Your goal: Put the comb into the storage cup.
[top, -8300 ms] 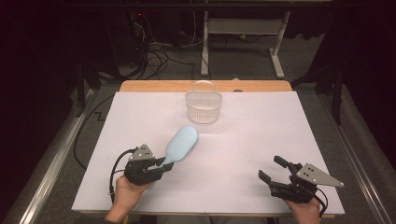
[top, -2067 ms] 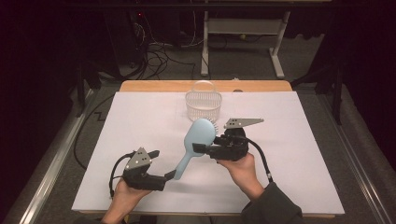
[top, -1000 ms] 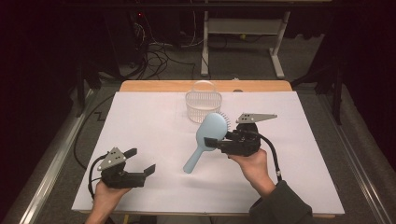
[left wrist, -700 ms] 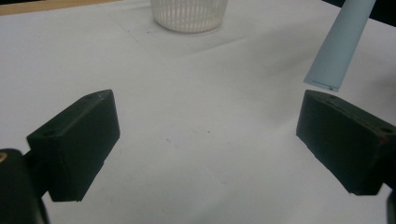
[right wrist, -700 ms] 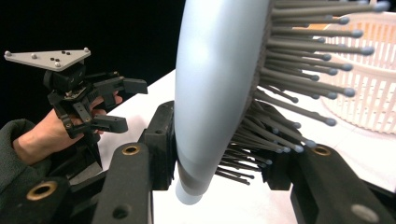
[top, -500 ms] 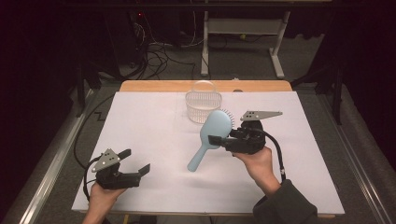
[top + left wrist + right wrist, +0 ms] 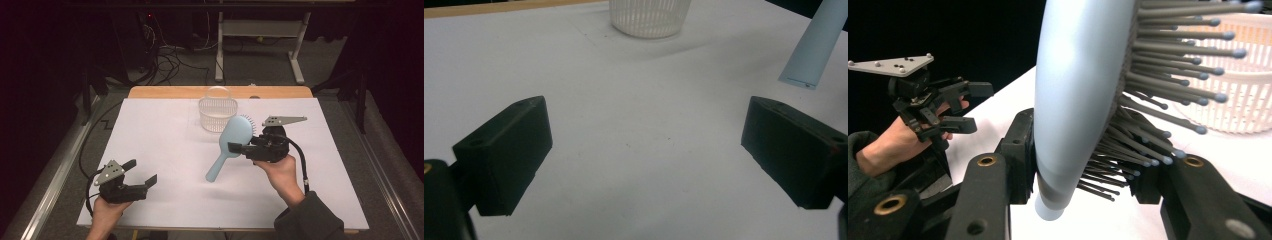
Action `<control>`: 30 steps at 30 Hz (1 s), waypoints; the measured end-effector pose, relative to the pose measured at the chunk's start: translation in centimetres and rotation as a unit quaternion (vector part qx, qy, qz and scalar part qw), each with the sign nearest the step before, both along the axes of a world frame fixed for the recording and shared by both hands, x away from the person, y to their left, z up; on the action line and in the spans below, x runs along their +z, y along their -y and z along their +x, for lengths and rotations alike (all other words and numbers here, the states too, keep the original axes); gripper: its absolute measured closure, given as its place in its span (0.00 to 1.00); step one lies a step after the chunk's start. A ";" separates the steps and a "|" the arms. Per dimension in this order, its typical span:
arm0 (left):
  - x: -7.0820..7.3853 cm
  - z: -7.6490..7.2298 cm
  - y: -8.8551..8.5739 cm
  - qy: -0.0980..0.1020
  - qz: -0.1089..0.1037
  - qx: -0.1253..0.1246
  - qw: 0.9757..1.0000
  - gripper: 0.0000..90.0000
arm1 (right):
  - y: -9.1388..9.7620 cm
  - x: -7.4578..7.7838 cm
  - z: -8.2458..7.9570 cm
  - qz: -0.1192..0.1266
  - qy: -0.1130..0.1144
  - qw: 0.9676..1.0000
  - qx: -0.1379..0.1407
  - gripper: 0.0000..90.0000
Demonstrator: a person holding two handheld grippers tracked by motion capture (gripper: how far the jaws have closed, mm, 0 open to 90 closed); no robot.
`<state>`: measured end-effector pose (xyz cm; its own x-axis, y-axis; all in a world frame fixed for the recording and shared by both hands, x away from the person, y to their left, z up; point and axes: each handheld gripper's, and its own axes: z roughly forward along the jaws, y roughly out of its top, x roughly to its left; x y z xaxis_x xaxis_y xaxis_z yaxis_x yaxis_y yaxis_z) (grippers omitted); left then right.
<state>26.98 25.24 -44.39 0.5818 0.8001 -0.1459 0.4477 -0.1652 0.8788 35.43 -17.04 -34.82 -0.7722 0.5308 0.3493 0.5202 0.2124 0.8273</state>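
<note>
Nearest, at the front left of the white surface (image 7: 165, 145), the left gripper (image 7: 134, 184) sits low in the person's left hand (image 7: 107, 212), its jaws spread wide apart with nothing between them; the left gripper view looks out between those two black jaws across bare white sheet. Farther in, right of centre, the right hand (image 7: 280, 170) holds the right gripper (image 7: 239, 148), which points leftward with its grey plate on top. Its jaws are clamped on a light blue hairbrush (image 7: 227, 145) at the lower part of the brush's head: in the right gripper view one jaw presses the smooth back and the other sits in among the grey bristles (image 7: 1168, 90). The brush hangs tilted and appears lifted off the sheet, its handle slanting down toward the front left and its head up toward the back right. Just beyond the brush head stands a small white slatted basket (image 7: 216, 111), upright near the far edge, with its hoop handle raised.
</note>
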 end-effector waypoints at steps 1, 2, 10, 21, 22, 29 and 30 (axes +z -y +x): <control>0.0 0.0 0.0 0.000 0.000 0.000 1.000 0.06 | 0.1 0.0 0.1 -0.001 0.001 1.000 -0.001 0.61; 0.0 0.0 0.0 0.000 -0.001 0.000 1.000 0.06 | 0.2 0.1 0.1 -0.001 0.001 1.000 -0.003 0.61; 0.0 0.2 -0.1 0.000 -0.008 0.003 1.000 0.06 | 0.9 0.4 0.5 -0.006 0.001 1.000 -0.014 0.61; -0.1 0.4 0.0 0.000 -0.006 0.000 1.000 0.06 | 1.7 0.9 1.2 -0.006 -0.002 0.999 -0.039 0.61; -0.1 0.4 0.1 -0.002 -0.007 0.000 1.000 0.06 | 1.8 0.9 1.2 -0.006 -0.003 0.999 -0.040 0.61; -0.1 0.5 0.3 -0.003 -0.003 -0.005 1.000 0.06 | 2.0 1.4 1.5 -0.014 -0.005 0.999 -0.045 0.61; -0.1 0.5 0.3 -0.003 -0.004 -0.005 1.000 0.06 | 2.1 1.4 1.6 -0.016 -0.003 0.999 -0.046 0.61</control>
